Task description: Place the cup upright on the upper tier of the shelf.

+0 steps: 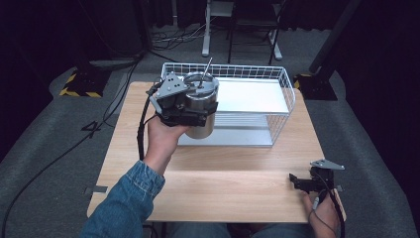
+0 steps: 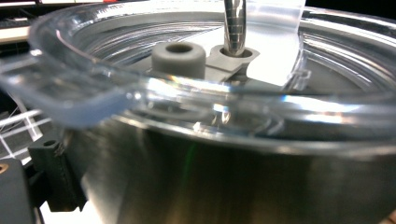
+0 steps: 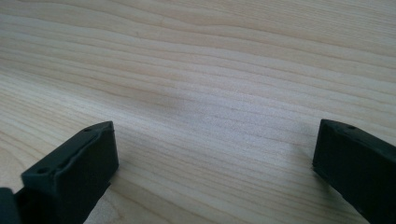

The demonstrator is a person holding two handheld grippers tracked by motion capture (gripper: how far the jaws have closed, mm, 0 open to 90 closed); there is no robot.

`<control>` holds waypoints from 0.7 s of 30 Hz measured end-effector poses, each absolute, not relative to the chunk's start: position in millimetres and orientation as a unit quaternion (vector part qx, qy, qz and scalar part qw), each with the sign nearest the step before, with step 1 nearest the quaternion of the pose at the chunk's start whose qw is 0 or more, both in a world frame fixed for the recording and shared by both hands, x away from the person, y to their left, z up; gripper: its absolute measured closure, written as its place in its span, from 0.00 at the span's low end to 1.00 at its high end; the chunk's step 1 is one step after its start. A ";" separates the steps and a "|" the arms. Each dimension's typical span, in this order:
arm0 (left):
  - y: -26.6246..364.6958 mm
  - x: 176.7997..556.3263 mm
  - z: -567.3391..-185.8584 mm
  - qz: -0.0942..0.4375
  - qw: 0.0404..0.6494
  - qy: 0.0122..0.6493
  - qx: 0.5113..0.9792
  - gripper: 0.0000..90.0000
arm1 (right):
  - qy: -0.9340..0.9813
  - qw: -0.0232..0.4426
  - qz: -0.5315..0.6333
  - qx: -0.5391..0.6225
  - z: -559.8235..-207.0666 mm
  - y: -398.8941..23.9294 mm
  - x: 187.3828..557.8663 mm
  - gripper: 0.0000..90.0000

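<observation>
A steel tumbler [image 1: 200, 106] with a clear lid [image 2: 196, 88] and metal straw [image 2: 235, 25] stands at the near-left corner of the white wire basket [image 1: 282, 89] — clamped in the left tongs [image 1: 190, 106]. The right tongs [image 1: 299, 182] rest on the wooden counter [image 1: 223, 183], well clear of the basket — jaws spread wide, empty.

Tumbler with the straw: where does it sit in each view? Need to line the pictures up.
High view: the steel tumbler sits left of centre, held by the left gripper at the wire basket.
Left gripper view: tumbler wall and clear lid up close.
Right gripper view: not there, bare wooden table between open jaws.
Shared landmark: the metal straw.
</observation>
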State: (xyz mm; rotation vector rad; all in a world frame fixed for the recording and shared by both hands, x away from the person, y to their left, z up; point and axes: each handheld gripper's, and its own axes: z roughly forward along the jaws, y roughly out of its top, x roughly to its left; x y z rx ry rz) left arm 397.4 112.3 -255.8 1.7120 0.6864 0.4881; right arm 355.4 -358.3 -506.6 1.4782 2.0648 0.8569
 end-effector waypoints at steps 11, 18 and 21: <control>98.9 422.6 -230.0 0.227 0.583 0.303 0.719 0.04 | 0.750 0.229 0.311 0.537 -506.6 -358.3 355.4 0.00; 91.4 440.9 -214.6 0.239 0.594 0.301 0.707 0.04 | 0.750 0.229 0.311 0.537 -506.6 -358.3 355.4 0.00; 86.4 448.7 -209.8 0.240 0.594 0.299 0.708 0.04 | 0.750 0.229 0.311 0.537 -506.6 -358.3 355.3 0.00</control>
